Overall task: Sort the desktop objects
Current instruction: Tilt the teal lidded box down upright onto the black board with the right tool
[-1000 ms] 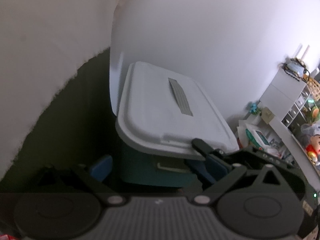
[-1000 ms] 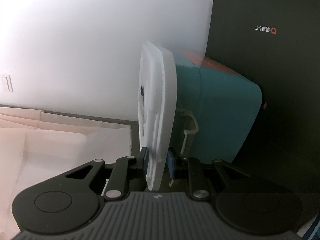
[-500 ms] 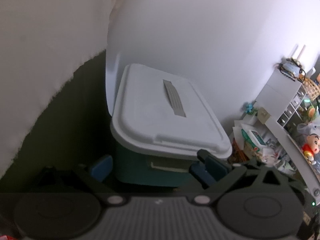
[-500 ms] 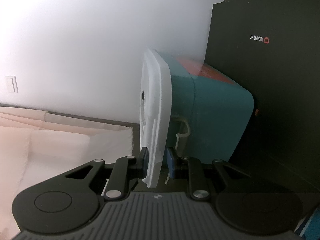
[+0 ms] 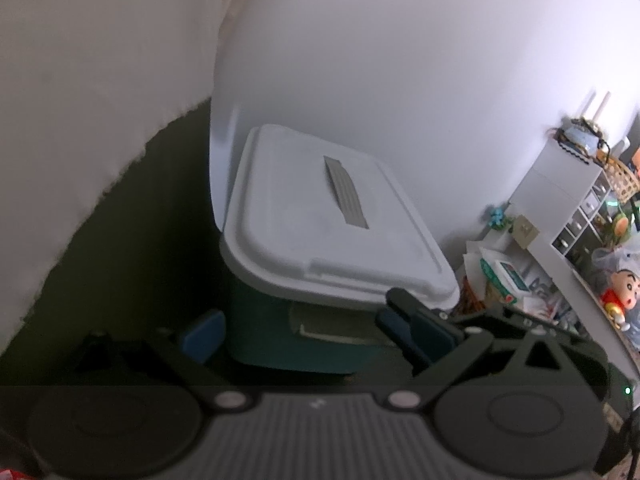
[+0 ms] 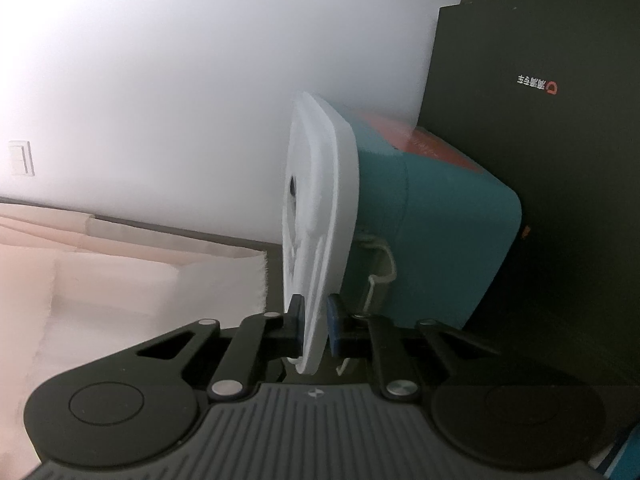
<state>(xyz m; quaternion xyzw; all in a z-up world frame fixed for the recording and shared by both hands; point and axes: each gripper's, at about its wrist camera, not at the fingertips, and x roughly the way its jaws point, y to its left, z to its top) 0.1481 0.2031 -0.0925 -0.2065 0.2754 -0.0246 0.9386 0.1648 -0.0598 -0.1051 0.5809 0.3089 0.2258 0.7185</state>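
A teal storage box (image 5: 280, 336) stands against the wall with a white lid (image 5: 320, 220) lying flat on it. My left gripper (image 5: 308, 336) straddles the box low down. Its jaws are wide apart and the blue pads (image 5: 200, 336) sit right at the box's sides; whether they press I cannot tell. In the right wrist view the scene looks rolled, so the lid (image 6: 316, 240) appears on edge beside the box (image 6: 440, 232). My right gripper (image 6: 314, 322) holds the lid's rim between its pads, and its jaws are closing on it.
A black panel with a red logo (image 6: 536, 84) rises behind the box. A cream cloth (image 6: 120, 280) covers the surface. A white shelf unit (image 5: 560, 200), packets (image 5: 500, 276) and a cartoon figure (image 5: 618, 292) crowd the right side. A white wall (image 5: 400, 60) stands behind.
The lid, tilted up off the box a second ago, has come down flat onto it. In the right wrist view the gap between lid and box has closed.
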